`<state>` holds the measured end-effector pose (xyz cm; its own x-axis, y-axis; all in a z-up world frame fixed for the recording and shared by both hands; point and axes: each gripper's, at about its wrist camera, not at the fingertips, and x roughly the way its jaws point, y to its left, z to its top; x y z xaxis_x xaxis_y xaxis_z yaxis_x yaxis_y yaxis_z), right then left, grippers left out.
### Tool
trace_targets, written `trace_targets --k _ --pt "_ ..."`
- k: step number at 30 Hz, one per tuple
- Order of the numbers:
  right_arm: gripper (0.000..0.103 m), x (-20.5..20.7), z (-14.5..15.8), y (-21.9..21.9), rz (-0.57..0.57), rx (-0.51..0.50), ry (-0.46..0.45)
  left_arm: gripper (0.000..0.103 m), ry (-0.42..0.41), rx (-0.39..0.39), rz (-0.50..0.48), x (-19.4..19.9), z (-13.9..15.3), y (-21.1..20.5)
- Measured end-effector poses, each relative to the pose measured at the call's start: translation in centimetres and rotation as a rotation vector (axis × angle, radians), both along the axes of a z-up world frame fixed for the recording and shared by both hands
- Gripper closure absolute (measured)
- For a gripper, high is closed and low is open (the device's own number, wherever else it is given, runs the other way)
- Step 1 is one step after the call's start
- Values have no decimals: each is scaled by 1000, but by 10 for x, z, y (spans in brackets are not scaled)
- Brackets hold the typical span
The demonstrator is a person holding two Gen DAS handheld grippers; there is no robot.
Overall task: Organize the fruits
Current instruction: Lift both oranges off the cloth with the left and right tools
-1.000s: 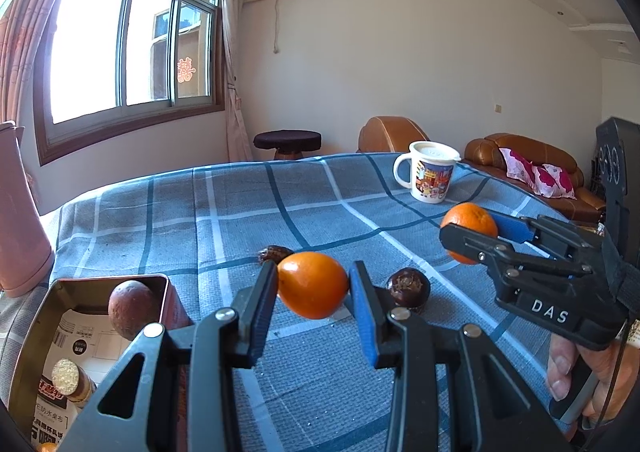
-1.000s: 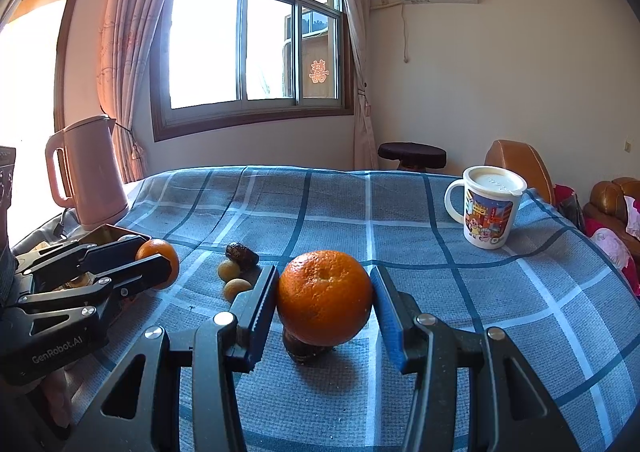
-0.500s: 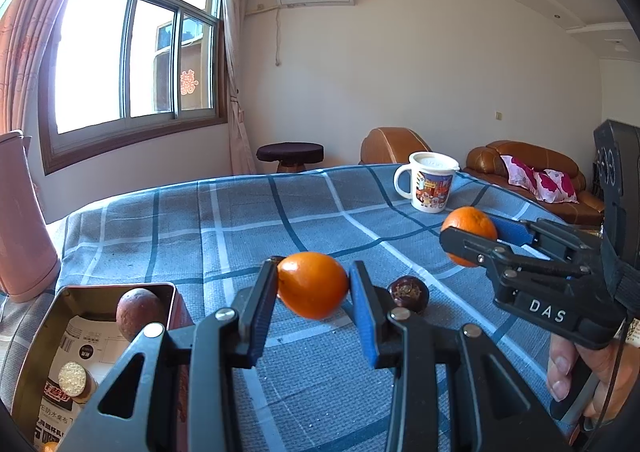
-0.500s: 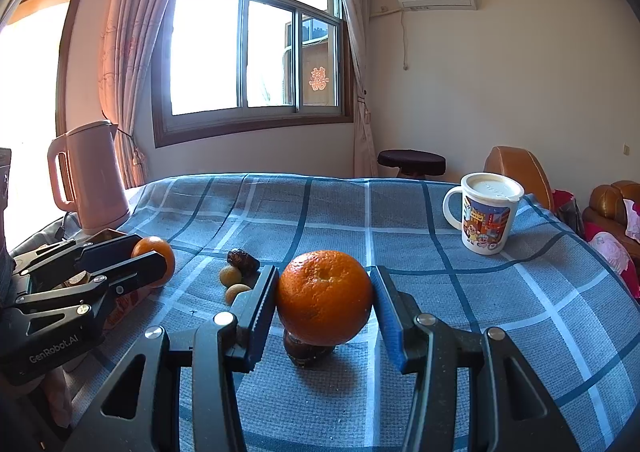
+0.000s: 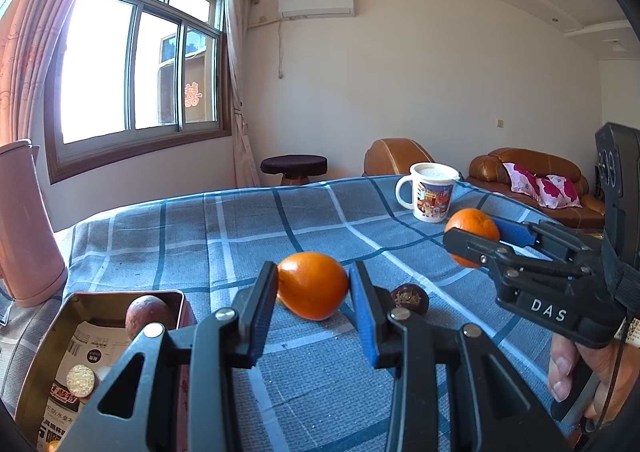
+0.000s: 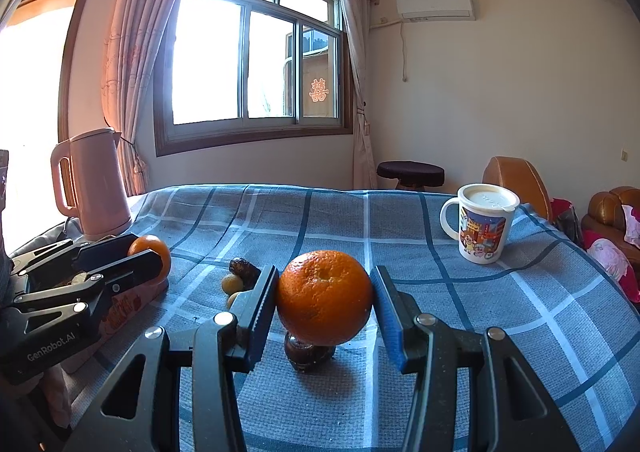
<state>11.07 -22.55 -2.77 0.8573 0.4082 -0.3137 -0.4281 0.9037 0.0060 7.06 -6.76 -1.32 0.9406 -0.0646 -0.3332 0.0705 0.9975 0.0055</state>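
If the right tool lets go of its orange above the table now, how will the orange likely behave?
The orange looks round and smooth, so it would probably roll on the flat checked cloth. It hangs over a dark fruit, so it may glance off sideways. It seems firm: the right tool leaves no visible dent.

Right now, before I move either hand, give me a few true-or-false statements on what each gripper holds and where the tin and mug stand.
1. The left gripper grips a smooth oval orange fruit. True.
2. The right gripper is empty. False: it grips a round orange.
3. The metal tin already holds a brown round fruit. True.
4. The mug lies on its side. False: it stands upright, lid on.
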Motion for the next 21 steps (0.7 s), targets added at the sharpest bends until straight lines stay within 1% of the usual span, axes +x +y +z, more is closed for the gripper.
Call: trace_targets --k 7,15,21 --pt "54 -6 2 -1 6 6 -37 65 -18 8 8 -6 1 1" --pt "54 -3 1 2 18 2 -18 65 -14 11 9 -11 1 4" --pt "54 -6 1 14 48 -9 -18 65 -11 6 18 -15 1 11"
